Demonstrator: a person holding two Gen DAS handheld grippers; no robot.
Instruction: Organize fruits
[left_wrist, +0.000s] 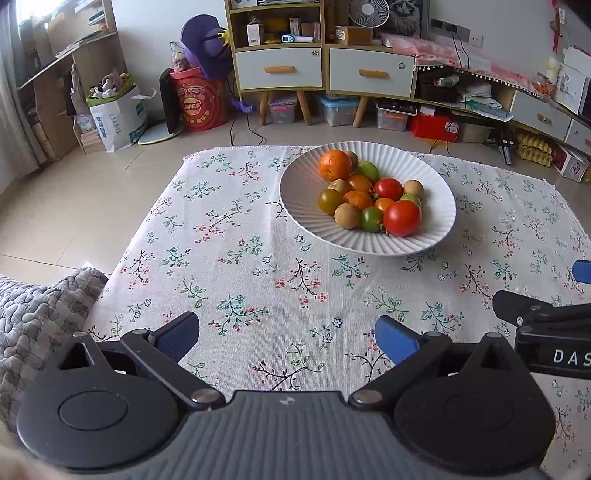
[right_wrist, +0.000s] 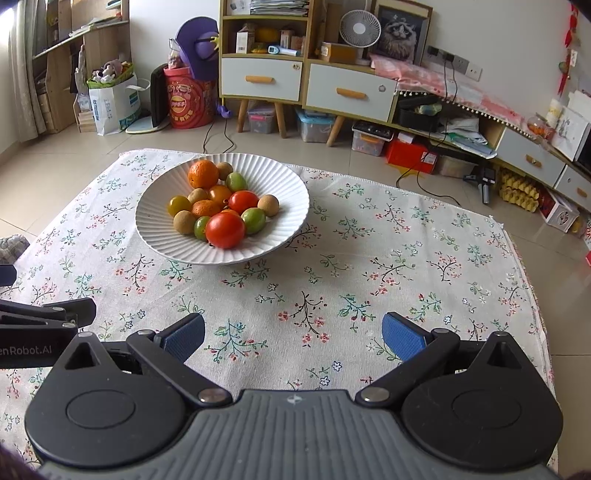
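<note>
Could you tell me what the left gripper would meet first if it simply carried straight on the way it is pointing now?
The open left gripper points across bare floral tablecloth; straight ahead the way looks free. The white plate of fruit sits slightly right of that line, though depth is hard to judge.

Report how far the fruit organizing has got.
Looks done: every visible fruit, including the big orange and large red tomato, lies in the white plate. In hand: nothing; left claw and right claw are open. Left: no loose fruit visible on the tablecloth.
</note>
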